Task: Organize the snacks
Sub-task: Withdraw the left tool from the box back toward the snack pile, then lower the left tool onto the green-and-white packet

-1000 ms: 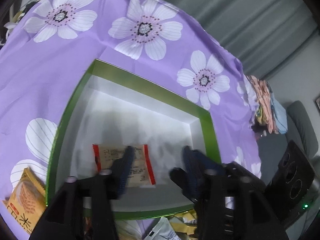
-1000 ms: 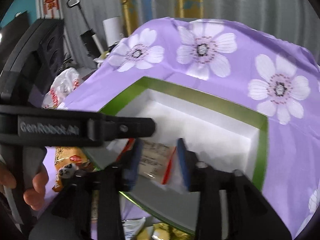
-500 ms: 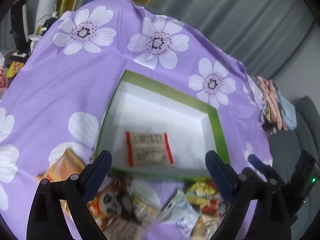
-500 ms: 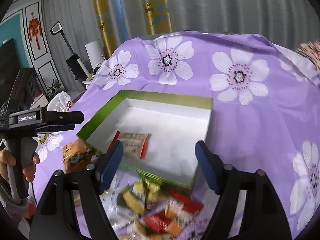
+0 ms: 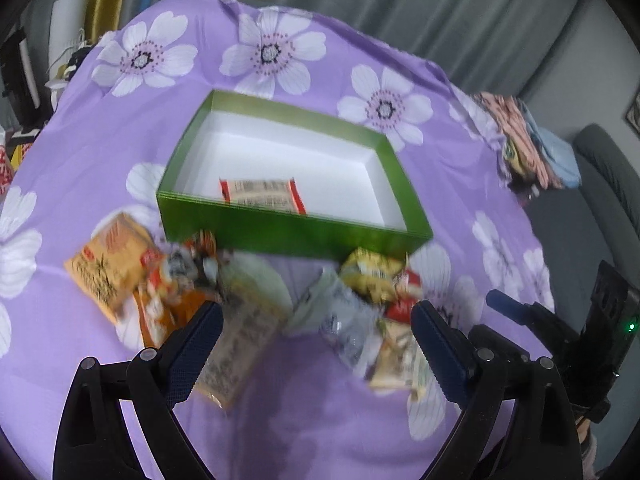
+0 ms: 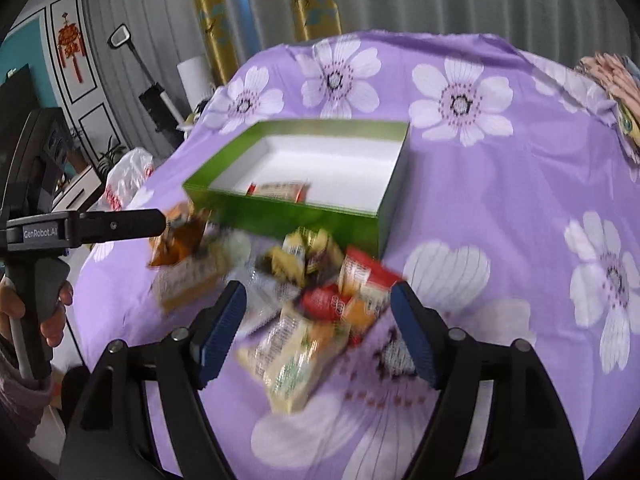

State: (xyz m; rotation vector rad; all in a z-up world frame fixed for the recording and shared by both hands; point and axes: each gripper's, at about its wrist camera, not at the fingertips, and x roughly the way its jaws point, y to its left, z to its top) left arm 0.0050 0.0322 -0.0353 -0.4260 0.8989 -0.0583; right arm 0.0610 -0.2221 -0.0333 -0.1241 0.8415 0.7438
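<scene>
A green box [image 5: 288,236] [image 6: 280,216] with a white inside stands on the purple flowered cloth. One beige packet with red ends [image 5: 262,196] [image 6: 280,190] lies inside it near the front wall. In front of the box lies a blurred heap of several snack packets [image 5: 248,304] [image 6: 320,280], among them an orange one [image 5: 108,268]. My left gripper [image 5: 316,316] hangs open above the heap, nothing between its fingers. My right gripper [image 6: 318,294] is open over the same heap, also holding nothing. In the right wrist view a hand [image 6: 40,312] holds the left gripper at the far left.
A stack of folded cloths [image 5: 532,152] [image 6: 616,80] sits at the table's right edge. A grey chair [image 5: 608,168] stands beyond it. A plastic bag [image 6: 124,176] and clutter lie past the left edge. Purple cloth [image 6: 500,200] spreads right of the box.
Both grippers have opened and pulled back from the box toward the near edge. The red-ended packet stays lying in the box. The heap of snacks has come into view under them.
</scene>
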